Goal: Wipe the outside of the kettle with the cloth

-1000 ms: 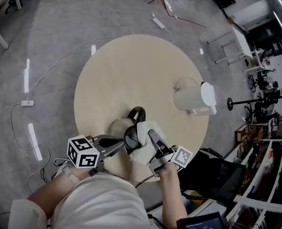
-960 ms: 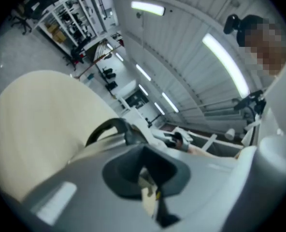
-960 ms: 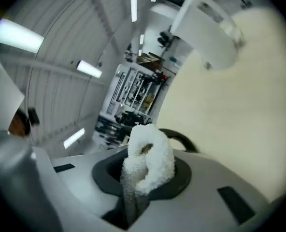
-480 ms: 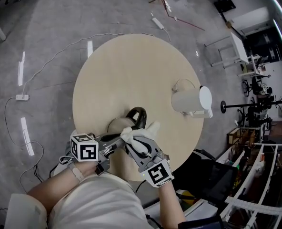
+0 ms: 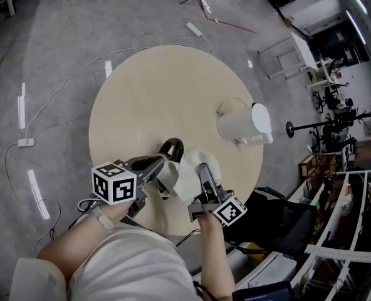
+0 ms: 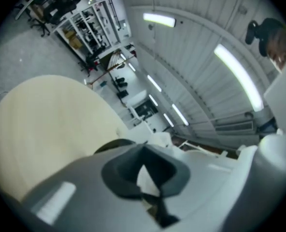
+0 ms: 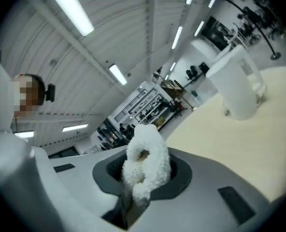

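Observation:
A small pale kettle (image 5: pixel 167 175) with a black loop handle (image 5: pixel 171 147) sits near the table's front edge. My left gripper (image 5: pixel 162 165) reaches in from the left, its jaws closed against the kettle's near side. In the left gripper view the jaws (image 6: pixel 143 178) meet, with something white behind their notch. My right gripper (image 5: pixel 203 168) is shut on a fluffy white cloth (image 5: pixel 192 168), which is pressed against the kettle's right side. In the right gripper view the cloth (image 7: pixel 144 168) bulges out between the jaws.
A round beige table (image 5: pixel 160 99) carries a white lidded jug (image 5: pixel 242 125) at its right, also in the right gripper view as the jug (image 7: pixel 235 81). White cables and power strips (image 5: pixel 24 142) lie on the grey floor. Racks and stands crowd the right.
The right gripper has carried the cloth from on top of the kettle round to its right side. The left gripper has stayed at the kettle, shifting slightly up in the picture.

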Tool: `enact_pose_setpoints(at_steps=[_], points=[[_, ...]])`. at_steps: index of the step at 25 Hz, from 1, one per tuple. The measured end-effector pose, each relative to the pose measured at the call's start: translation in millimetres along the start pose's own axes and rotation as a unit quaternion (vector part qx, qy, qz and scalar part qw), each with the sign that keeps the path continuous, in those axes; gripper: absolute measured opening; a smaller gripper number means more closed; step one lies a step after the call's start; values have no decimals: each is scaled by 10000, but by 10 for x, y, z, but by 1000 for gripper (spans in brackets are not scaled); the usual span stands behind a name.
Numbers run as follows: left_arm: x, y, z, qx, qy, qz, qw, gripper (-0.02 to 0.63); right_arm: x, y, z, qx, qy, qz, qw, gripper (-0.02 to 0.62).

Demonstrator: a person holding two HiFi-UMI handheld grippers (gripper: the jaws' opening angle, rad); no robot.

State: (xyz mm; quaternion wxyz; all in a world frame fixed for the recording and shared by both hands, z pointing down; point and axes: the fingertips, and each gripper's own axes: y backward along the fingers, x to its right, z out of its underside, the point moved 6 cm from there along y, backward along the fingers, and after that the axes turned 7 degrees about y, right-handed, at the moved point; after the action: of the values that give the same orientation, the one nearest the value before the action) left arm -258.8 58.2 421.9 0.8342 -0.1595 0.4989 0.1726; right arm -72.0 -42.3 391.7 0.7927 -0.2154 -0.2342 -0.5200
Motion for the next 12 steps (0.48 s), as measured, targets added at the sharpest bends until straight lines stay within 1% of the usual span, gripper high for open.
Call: enact_pose_setpoints(at_steps=[2,4,6,7,8,9,10,11,12], points=[[-40,-161,29,-232,94,19,9997,-12,197,-101,232,-52,-579,23,9983,75],[-66,-282,81,-666,52,130,9977,-12,130,-36,375,223,-1172,-164,9927,75],[-82,-308,97,-1110,-146,289,9933,-13,-118,106,496,547,-1779,-523,9811,75],[-81,-313,98,-1339,-213,397,9900,-13,-287,157,586,554,-2049,-790,9740,75],[-65,-330,98,-1575,-256,514,9858,-14,-469,187,694,396,-2197,-1049,9691,75],[-31,-352,95,-1796,-299,619,9813,-13,-649,198,795,101,-2113,-1224,9697,75],[30,-364,78,-1961,-379,691,9774,-14,-811,199,844,-192,-1750,-1272,9761,75],[120,-359,38,-2023,-531,714,9753,-14,-930,209,804,-322,-1182,-1189,9853,75],[235,-342,-20,-1978,-772,690,9748,-14,-981,243,663,-225,-540,-986,9934,75]])
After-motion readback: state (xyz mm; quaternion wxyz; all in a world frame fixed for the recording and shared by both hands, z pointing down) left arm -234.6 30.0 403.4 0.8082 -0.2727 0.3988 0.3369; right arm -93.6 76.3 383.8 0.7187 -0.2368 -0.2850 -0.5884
